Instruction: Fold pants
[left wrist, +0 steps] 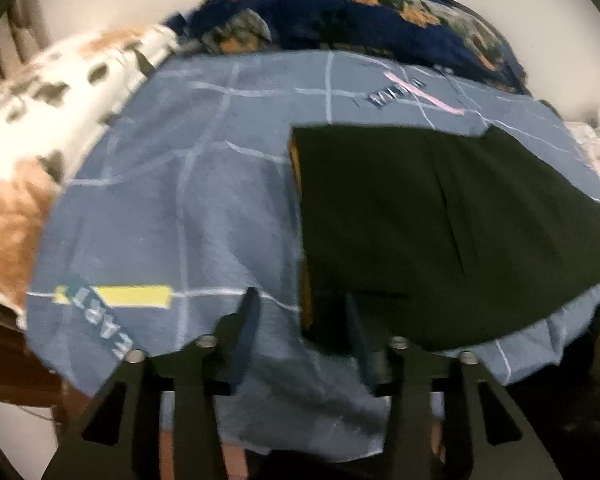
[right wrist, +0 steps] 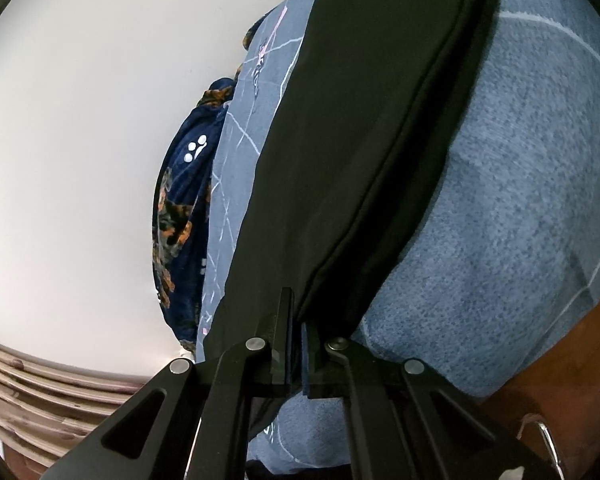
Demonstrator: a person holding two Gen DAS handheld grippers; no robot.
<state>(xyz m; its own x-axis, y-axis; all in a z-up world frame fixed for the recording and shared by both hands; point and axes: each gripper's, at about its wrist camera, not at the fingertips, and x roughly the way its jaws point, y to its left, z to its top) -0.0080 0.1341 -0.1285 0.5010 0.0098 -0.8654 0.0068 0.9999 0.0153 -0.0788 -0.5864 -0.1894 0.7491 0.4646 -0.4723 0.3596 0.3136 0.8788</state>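
The black pants point(left wrist: 420, 216) lie folded and flat on the blue bed sheet point(left wrist: 172, 200), their straight left edge showing an orange-brown lining. My left gripper point(left wrist: 302, 304) points down over the near left corner of the pants with its jaws apart. That edge runs between the fingers, with no pad pressing on it. In the right wrist view the pants point(right wrist: 340, 140) stretch away from my right gripper point(right wrist: 296, 312), which is shut on their near seamed edge.
A dark blue patterned blanket point(left wrist: 340, 12) is bunched at the far side of the bed. A white, brown-spotted plush blanket point(left wrist: 32, 128) lies at the left. A pale wall stands behind the bed. The brown bed frame point(right wrist: 560, 360) shows at the sheet's near edge.
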